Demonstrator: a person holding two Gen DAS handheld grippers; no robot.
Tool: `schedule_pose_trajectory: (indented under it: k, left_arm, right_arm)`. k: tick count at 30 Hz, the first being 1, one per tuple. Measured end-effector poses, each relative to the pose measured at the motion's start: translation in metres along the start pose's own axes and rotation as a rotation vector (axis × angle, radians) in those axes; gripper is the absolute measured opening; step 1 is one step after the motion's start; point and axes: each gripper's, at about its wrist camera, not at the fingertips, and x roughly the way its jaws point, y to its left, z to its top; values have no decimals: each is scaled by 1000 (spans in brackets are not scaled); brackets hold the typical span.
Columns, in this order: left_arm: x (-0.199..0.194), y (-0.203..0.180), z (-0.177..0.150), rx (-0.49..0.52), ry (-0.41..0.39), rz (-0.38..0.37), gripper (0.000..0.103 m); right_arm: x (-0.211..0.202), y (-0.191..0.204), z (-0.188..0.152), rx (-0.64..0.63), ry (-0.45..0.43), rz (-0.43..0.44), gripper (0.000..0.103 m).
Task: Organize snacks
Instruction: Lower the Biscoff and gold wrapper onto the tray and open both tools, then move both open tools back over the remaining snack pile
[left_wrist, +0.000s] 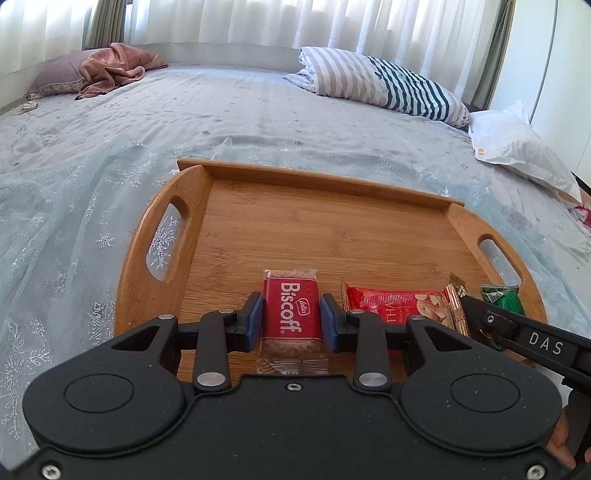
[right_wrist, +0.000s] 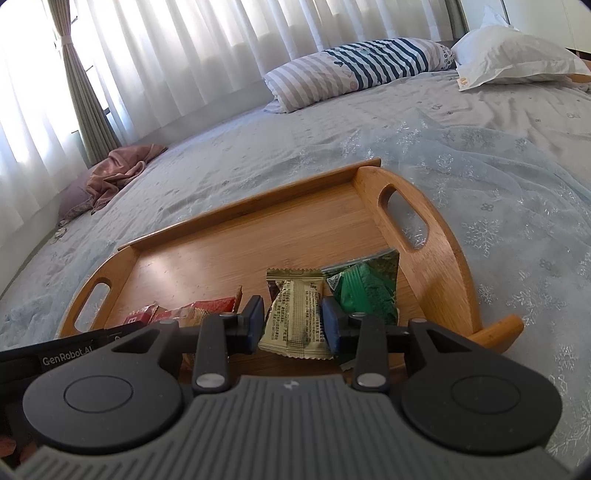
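The left gripper (left_wrist: 291, 319) has its blue pads (left_wrist: 255, 321) set on either flank of a red Biscoff pack (left_wrist: 291, 314), narrowed to the pack's width and touching or all but touching it; whether they press it I cannot tell. The pack lies flat on the near part of a wooden tray (left_wrist: 314, 229), lengthwise toward twelve o'clock, its clear end flap pointing back at six.

At three o'clock from the Biscoff, just beside it, lies a red nut pack (left_wrist: 395, 302). Further toward three come a gold wrapper (left_wrist: 456, 306) and a green packet (left_wrist: 502, 295), both near the tray's right handle. The right gripper (left_wrist: 517, 328) comes in from four o'clock over that gold wrapper.

In the right wrist view, the right gripper (right_wrist: 293, 325) has its pads (right_wrist: 330, 325) to either side of an olive pack (right_wrist: 295, 317) with printed text, closed in to about its width; the pack looks pinched between them, tilted a little. The green packet (right_wrist: 365, 291) sits just at two o'clock of it, against the handle side of the tray (right_wrist: 258, 236). At nine o'clock lie the nut pack (right_wrist: 207, 308) and the Biscoff (right_wrist: 138, 315), partly hidden by the left gripper (right_wrist: 74, 350).

The tray rests on a bed (left_wrist: 258, 122) under a pale snowflake cover. A striped pillow (left_wrist: 388, 85) lies at one o'clock, a pink cloth (left_wrist: 114, 68) at ten.
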Motion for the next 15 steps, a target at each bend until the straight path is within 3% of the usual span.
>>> schedule_pose_trajectory:
  k: [5,7,15]
  left_arm:
    - [-1,-1,2,9,1,22,46]
    - [-2,-1,3,14,1,29,52]
    - [-25,-2,1,42,-32,39,79]
  right_arm:
    - [-1,2,0,-12,6,4,51]
    - [-2,2,1,-19,12,9,60]
    - [-15,2,-1,-58,5,30,66]
